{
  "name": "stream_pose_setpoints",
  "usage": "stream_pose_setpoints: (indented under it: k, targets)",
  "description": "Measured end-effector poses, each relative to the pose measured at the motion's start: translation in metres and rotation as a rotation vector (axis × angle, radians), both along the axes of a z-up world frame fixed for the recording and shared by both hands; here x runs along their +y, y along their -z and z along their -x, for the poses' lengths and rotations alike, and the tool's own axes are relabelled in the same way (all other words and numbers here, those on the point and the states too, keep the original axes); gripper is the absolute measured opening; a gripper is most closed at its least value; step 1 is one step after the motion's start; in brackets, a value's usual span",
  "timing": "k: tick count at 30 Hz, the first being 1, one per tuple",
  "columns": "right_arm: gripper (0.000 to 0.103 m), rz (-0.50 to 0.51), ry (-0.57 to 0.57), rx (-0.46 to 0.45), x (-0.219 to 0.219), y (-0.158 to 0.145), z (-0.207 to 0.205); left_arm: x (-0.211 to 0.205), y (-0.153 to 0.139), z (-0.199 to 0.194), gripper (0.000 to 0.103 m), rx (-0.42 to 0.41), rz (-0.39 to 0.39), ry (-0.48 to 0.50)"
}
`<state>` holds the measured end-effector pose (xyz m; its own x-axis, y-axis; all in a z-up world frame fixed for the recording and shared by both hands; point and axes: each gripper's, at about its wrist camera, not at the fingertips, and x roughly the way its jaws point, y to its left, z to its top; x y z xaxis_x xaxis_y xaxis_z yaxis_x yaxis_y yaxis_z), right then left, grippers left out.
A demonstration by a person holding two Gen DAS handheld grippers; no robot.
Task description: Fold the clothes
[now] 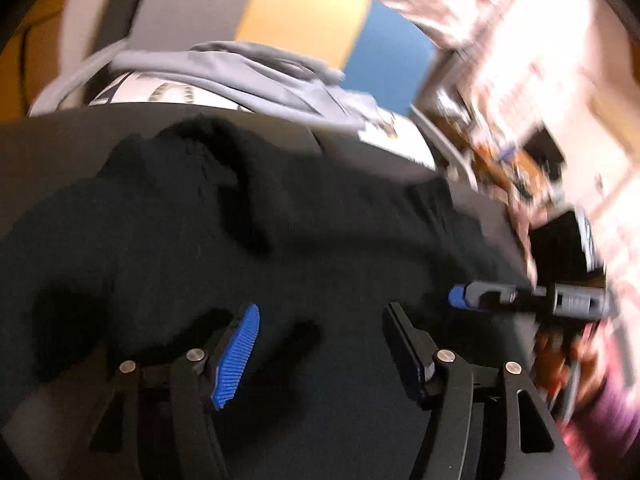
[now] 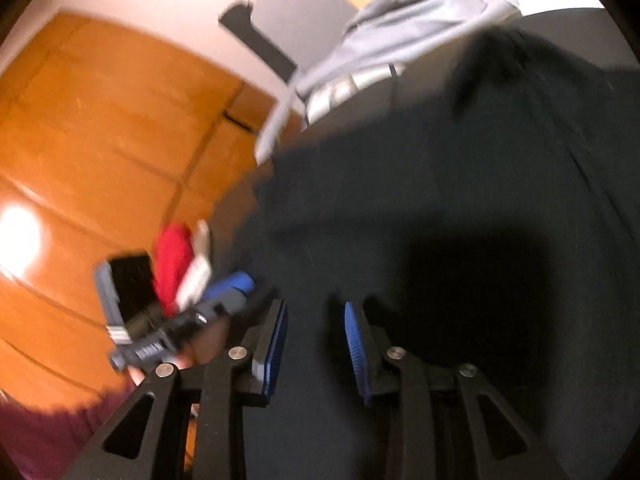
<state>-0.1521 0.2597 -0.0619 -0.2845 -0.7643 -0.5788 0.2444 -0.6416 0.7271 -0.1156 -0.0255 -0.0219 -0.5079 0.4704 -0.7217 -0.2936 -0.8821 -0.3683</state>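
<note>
A black garment (image 1: 248, 224) lies rumpled on a dark table (image 1: 280, 130); it also fills the right wrist view (image 2: 460, 200). My left gripper (image 1: 320, 320) is open just above the garment's near part, jaws wide apart, nothing between them. My right gripper (image 2: 316, 316) is open over the garment, jaws apart and empty. The right gripper's blue tip (image 1: 456, 298) shows at the right of the left wrist view, at the garment's edge. The left gripper (image 2: 232, 286) shows at the left of the right wrist view. Both views are blurred.
A grey garment (image 1: 260, 68) lies in a heap on a white patterned surface (image 1: 160, 92) behind the black one; it also shows in the right wrist view (image 2: 400, 36). Orange floor (image 2: 100, 140) lies left of the table. A red cloth (image 2: 172, 260) sits on the floor.
</note>
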Motion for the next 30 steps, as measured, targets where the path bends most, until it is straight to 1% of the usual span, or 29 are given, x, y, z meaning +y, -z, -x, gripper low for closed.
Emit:
stream_pose_setpoints:
  k: [2, 3, 4, 5, 6, 8, 9, 11, 13, 14, 15, 16, 17, 18, 19, 20, 21, 22, 24, 26, 27, 28, 29, 30]
  targets:
    - [0.031, -0.030, 0.067, 0.004, 0.011, 0.003, -0.014, -0.001, 0.003, -0.018, 0.066, 0.017, 0.072, 0.053]
    - [0.031, -0.029, 0.108, 0.010, 0.016, 0.002, -0.016, -0.002, 0.002, -0.020, 0.066, 0.045, 0.112, 0.040]
    - [0.031, -0.013, 0.155, 0.019, 0.020, -0.001, -0.013, -0.001, 0.000, -0.017, 0.066, 0.056, 0.126, 0.026]
    - [0.031, -0.005, 0.200, 0.033, 0.025, -0.005, -0.009, -0.001, -0.002, -0.012, 0.066, 0.066, 0.136, 0.011]
    - [0.031, -0.012, 0.241, 0.046, 0.028, -0.009, -0.003, -0.002, -0.004, -0.002, 0.066, 0.060, 0.127, -0.014]
    - [0.032, -0.051, 0.275, 0.072, 0.022, -0.018, 0.025, -0.004, -0.007, 0.023, 0.067, 0.044, 0.114, -0.074]
    - [0.032, -0.078, 0.282, 0.084, 0.017, -0.021, 0.037, -0.001, -0.007, 0.038, 0.067, 0.037, 0.121, -0.115]
    - [0.032, -0.183, 0.288, 0.105, 0.003, -0.026, 0.062, 0.001, -0.005, 0.063, 0.066, 0.020, 0.120, -0.180]
    - [0.032, -0.288, 0.258, 0.120, -0.012, -0.024, 0.080, 0.004, -0.003, 0.084, 0.066, -0.012, 0.092, -0.230]
    - [0.032, -0.344, 0.241, 0.127, -0.018, -0.023, 0.088, 0.004, 0.001, 0.092, 0.067, -0.033, 0.066, -0.245]
    - [0.032, -0.400, 0.227, 0.139, -0.024, -0.022, 0.095, 0.006, 0.004, 0.098, 0.067, -0.051, 0.066, -0.246]
    - [0.029, -0.465, 0.213, 0.152, -0.029, -0.020, 0.100, 0.008, 0.008, 0.103, 0.066, -0.069, 0.066, -0.246]
    - [0.025, -0.510, 0.197, 0.165, -0.031, -0.018, 0.103, 0.011, 0.012, 0.108, 0.064, -0.084, 0.067, -0.248]
    - [0.013, -0.532, 0.180, 0.180, -0.029, -0.015, 0.104, 0.015, 0.011, 0.110, 0.062, -0.068, 0.076, -0.250]
    - [0.004, -0.532, 0.169, 0.199, -0.025, -0.016, 0.100, 0.019, 0.009, 0.108, 0.045, -0.041, 0.098, -0.235]
    - [0.004, -0.513, 0.163, 0.223, -0.020, -0.020, 0.092, 0.020, 0.007, 0.104, 0.023, -0.037, 0.115, -0.216]
    - [0.004, -0.480, 0.160, 0.247, -0.015, -0.026, 0.083, 0.022, 0.004, 0.100, 0.019, -0.031, 0.128, -0.199]
    - [0.004, -0.434, 0.161, 0.270, -0.011, -0.033, 0.075, 0.020, 0.000, 0.094, 0.014, -0.013, 0.116, -0.188]
    - [0.003, -0.343, 0.161, 0.316, -0.003, -0.048, 0.058, 0.015, -0.015, 0.078, 0.013, 0.068, 0.075, -0.156]
    - [0.003, -0.248, 0.156, 0.353, 0.006, -0.060, 0.042, 0.010, -0.029, 0.057, 0.013, 0.136, 0.066, -0.112]
    - [0.003, -0.207, 0.138, 0.349, 0.010, -0.060, 0.034, 0.009, -0.032, 0.048, 0.013, 0.159, 0.067, -0.092]
    - [0.003, -0.176, 0.115, 0.335, 0.012, -0.059, 0.025, 0.009, -0.034, 0.037, 0.013, 0.179, 0.077, -0.072]
    - [0.004, -0.167, 0.098, 0.325, 0.014, -0.056, 0.017, 0.008, -0.035, 0.026, 0.013, 0.195, 0.087, -0.051]
    - [0.007, -0.179, 0.087, 0.317, 0.015, -0.053, 0.009, 0.007, -0.030, 0.014, 0.013, 0.187, 0.101, -0.027]
